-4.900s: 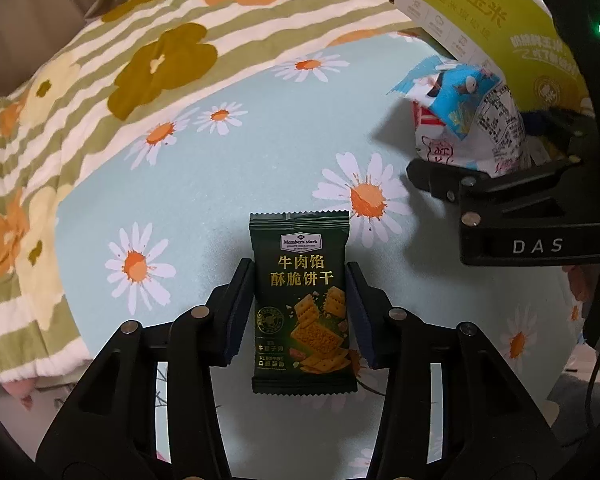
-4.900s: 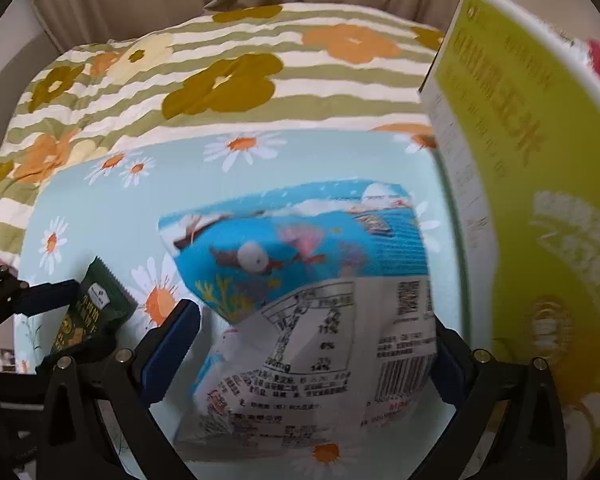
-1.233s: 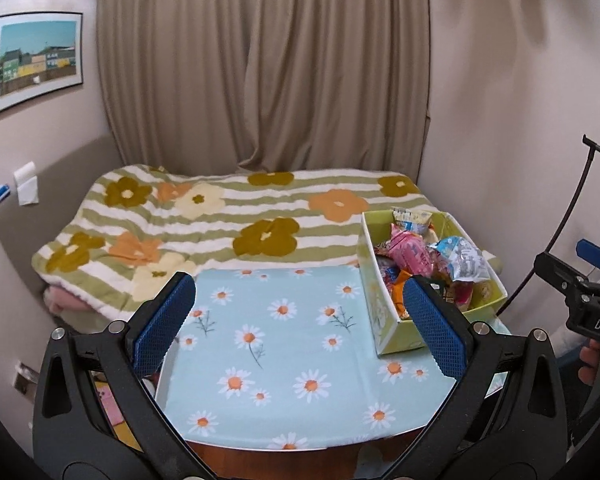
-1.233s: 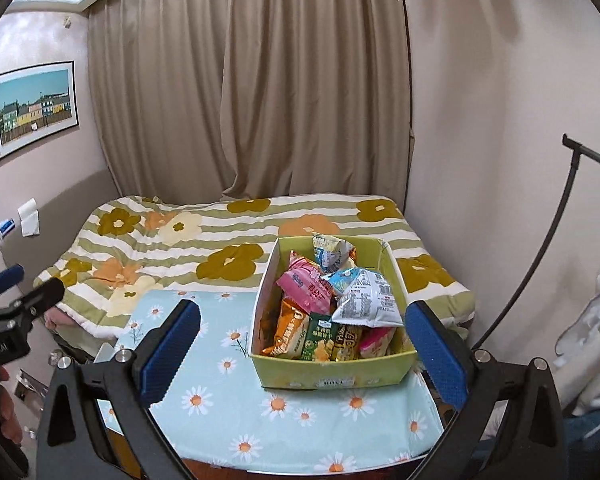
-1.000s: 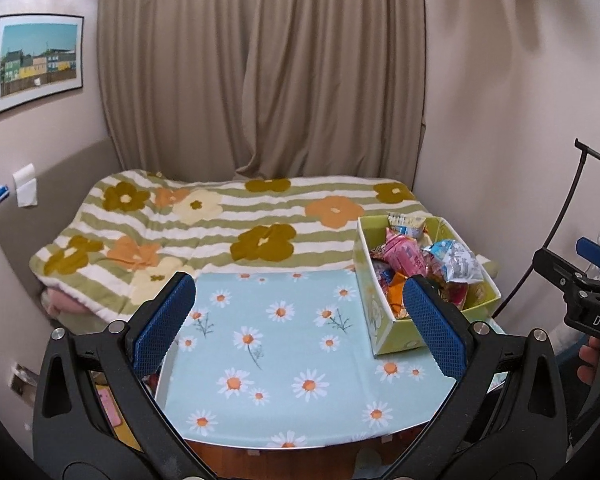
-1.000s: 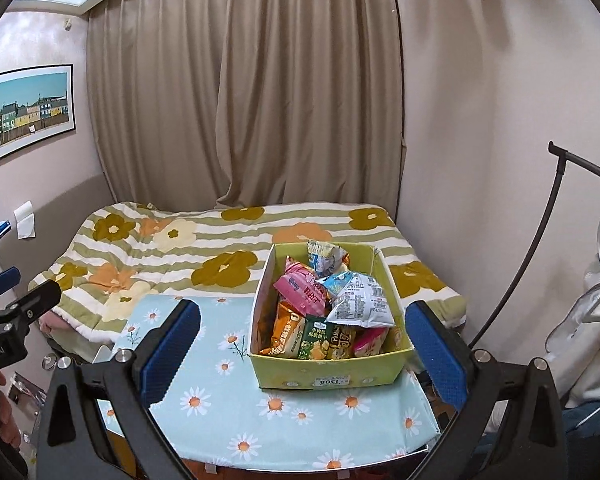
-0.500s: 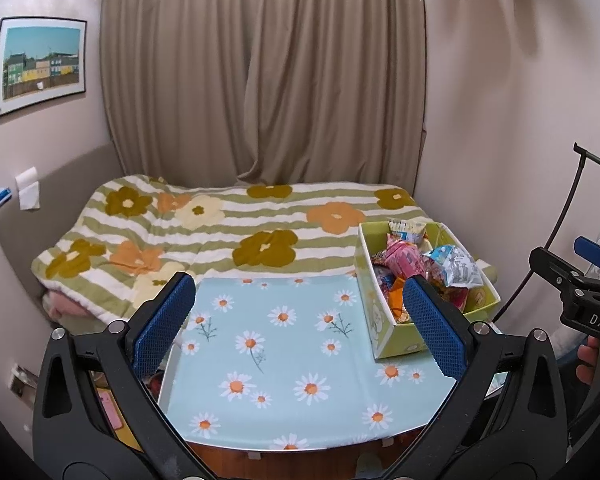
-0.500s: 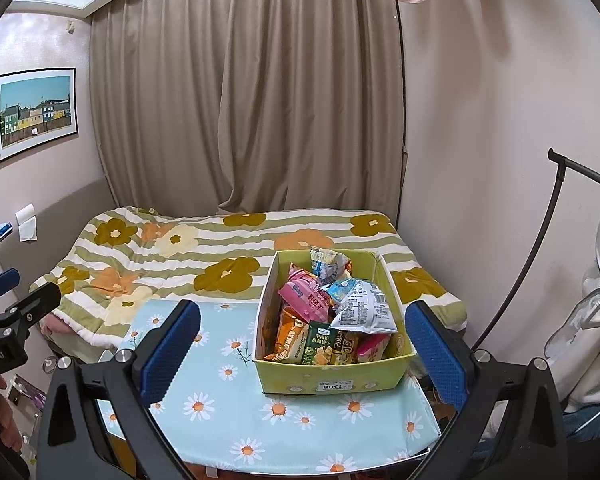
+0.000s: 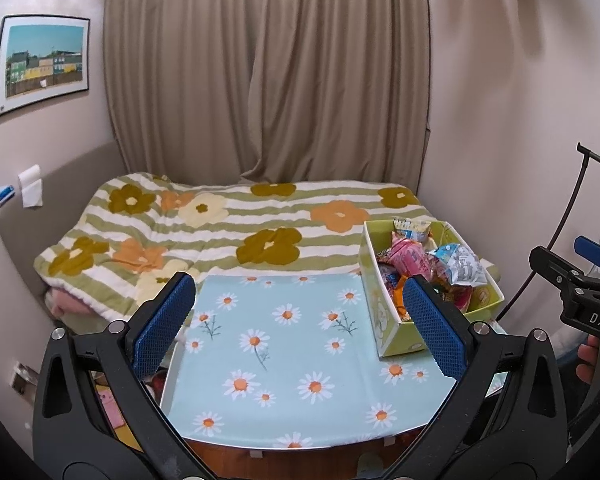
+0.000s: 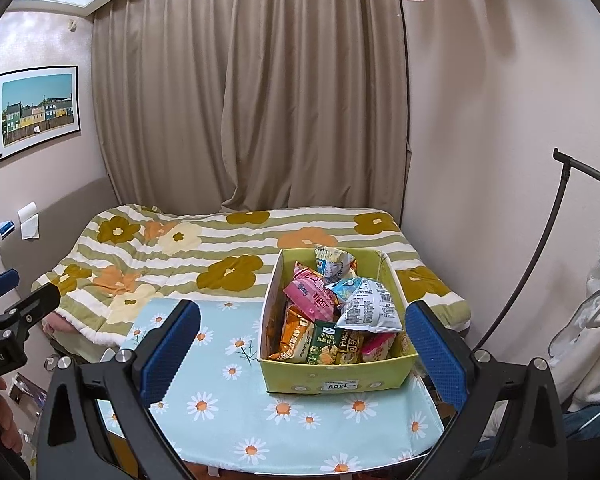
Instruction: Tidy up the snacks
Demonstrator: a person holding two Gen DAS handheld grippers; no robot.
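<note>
Both grippers, left (image 9: 300,328) and right (image 10: 300,340), gape empty; snack box (image 10: 336,380) sits lower right, long axis running away; tablecloth (image 9: 284,344) left half bare.

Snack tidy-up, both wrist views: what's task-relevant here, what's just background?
Task-relevant:
yellow-green cardboard box
snack packets piled inside it
daisy-print table
left gripper, open
right gripper, open

Background:
flower-striped bedspread
beige curtain
framed picture

Table (image 10: 228,432) covered by light blue daisy-print cloth (image 9: 284,344). Yellow-green box (image 10: 340,376) set on right part of cloth, packed with snack packets (image 10: 332,320). Rest of cloth bare. Bed (image 9: 220,236) seen just beyond far edge, spread with green-striped flower blanket (image 10: 172,256).
</note>
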